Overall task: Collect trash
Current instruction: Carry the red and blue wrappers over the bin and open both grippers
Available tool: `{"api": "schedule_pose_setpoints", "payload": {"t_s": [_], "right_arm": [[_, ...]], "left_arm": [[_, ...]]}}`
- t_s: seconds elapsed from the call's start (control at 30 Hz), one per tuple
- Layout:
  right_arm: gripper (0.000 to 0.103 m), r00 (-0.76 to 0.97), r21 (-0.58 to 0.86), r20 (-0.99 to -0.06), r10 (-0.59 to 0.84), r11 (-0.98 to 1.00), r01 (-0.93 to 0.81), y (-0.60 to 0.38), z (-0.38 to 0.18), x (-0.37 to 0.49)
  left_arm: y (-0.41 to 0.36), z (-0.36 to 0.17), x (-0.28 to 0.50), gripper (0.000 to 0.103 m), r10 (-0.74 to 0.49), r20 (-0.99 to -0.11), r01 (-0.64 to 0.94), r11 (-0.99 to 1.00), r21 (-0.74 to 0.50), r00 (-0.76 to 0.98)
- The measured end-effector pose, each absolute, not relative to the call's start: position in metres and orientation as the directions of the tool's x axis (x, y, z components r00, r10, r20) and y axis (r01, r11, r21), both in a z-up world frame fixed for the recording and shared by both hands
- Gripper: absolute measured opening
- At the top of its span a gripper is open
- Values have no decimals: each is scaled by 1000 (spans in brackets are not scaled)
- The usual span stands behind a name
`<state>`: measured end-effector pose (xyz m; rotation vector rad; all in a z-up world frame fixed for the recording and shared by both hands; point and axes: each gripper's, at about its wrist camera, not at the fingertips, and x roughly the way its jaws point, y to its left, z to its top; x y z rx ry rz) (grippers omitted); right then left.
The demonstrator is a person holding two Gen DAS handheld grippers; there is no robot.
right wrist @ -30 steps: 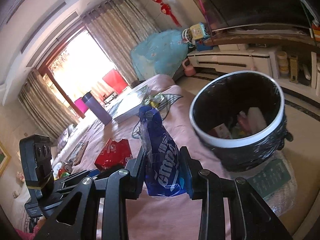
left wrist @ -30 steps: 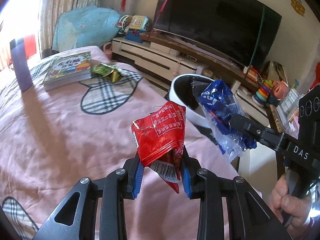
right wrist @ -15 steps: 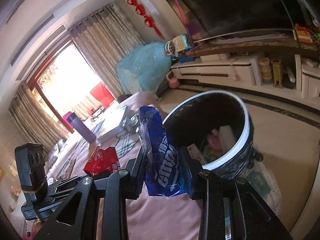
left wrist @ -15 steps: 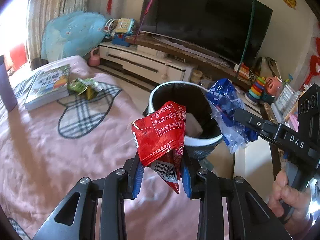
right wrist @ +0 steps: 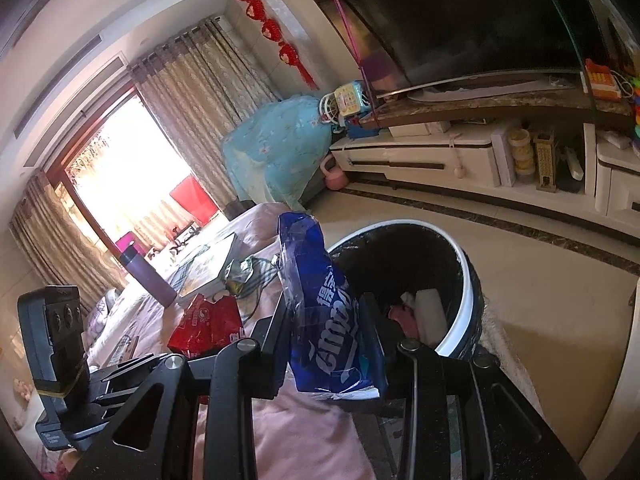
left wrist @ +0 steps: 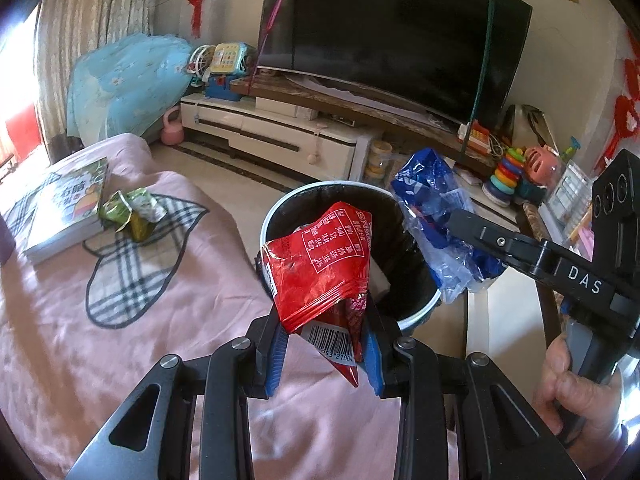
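My left gripper (left wrist: 325, 350) is shut on a red snack wrapper (left wrist: 320, 268) and holds it at the near rim of a white-rimmed trash bin (left wrist: 276, 216) lined in black. My right gripper (right wrist: 330, 340) is shut on a blue snack bag (right wrist: 320, 300), held beside the bin's rim (right wrist: 466, 276); the blue bag (left wrist: 436, 220) also shows in the left wrist view, over the bin's right edge. The red wrapper (right wrist: 206, 324) shows at lower left in the right wrist view. A green wrapper (left wrist: 132, 212) lies on the pink bed.
The pink bedspread (left wrist: 100, 320) carries a book (left wrist: 64, 208) and, in the right wrist view, a purple bottle (right wrist: 146, 274). A white TV cabinet (left wrist: 280, 140) with a large TV (left wrist: 392, 32) stands beyond the bin. Toys (left wrist: 508, 176) sit at right.
Both grippers have moved toward the bin with their wrappers still held. The bin now looks larger and sits directly behind the red wrapper.
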<state>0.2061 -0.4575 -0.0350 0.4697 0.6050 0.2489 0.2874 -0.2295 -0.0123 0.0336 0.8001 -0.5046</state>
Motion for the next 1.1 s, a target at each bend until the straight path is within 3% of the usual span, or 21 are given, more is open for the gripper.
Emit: {"api": "schedule_pose_setpoints", "payload": {"t_s": [1.1], "right_arm": [[33,757,476,-562,332,879,-32,-465,-48,243]], "left_arm": [[-280,-37,344,33,-383,-738,439,889,-130,556]]}}
